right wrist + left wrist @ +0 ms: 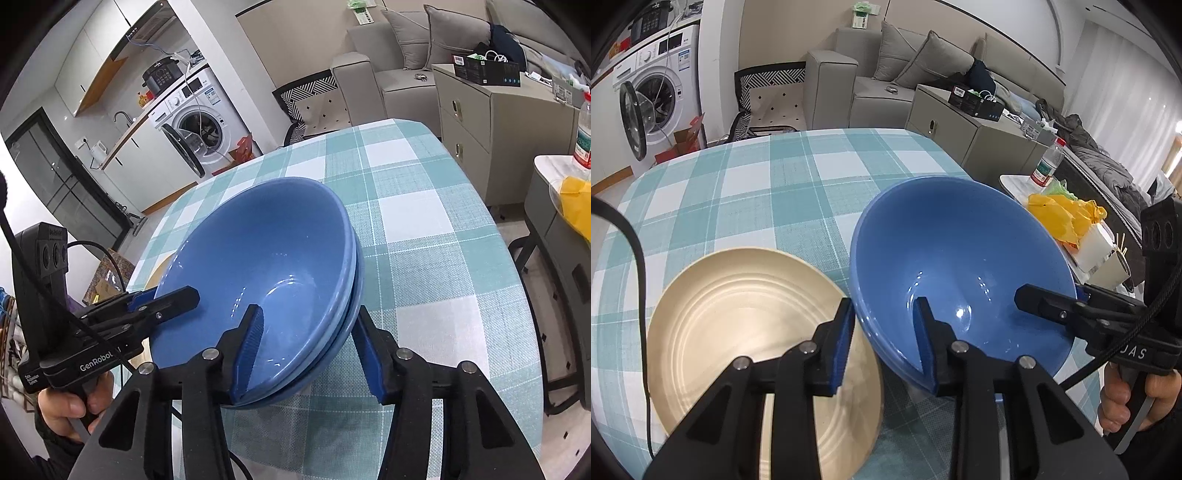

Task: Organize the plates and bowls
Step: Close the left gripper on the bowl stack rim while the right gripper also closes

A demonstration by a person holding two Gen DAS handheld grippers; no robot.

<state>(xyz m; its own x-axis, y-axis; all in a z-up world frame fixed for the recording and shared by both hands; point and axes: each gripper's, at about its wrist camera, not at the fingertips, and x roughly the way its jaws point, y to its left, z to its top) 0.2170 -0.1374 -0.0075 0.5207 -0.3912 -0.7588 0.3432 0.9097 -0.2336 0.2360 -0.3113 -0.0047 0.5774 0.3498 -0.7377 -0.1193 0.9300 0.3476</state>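
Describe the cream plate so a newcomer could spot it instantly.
Start at the table with the teal-and-white checked cloth. On its near side, immediately left of the stacked blue bowls, lies the cream plate. It is the only pale, shallow dish, with concentric ridges, unlike the deep glossy blue bowls.

1. The counter (768, 192) in front of me is covered with a cloth in teal and white checks, which reaches over its rounded far edge.
2. On the cloth a stack of blue bowls (266, 258) sits; from my right side I count at least two rims, one nested in the other.
3. The stack looks tilted, and I cannot tell how much of its base touches the cloth.
4. Just beside the bowls, on my left, a beige plate (738, 332) with ring grooves lies on the cloth; its edge comes very near the lowest bowl.
5. The far half of the cloth carries nothing.
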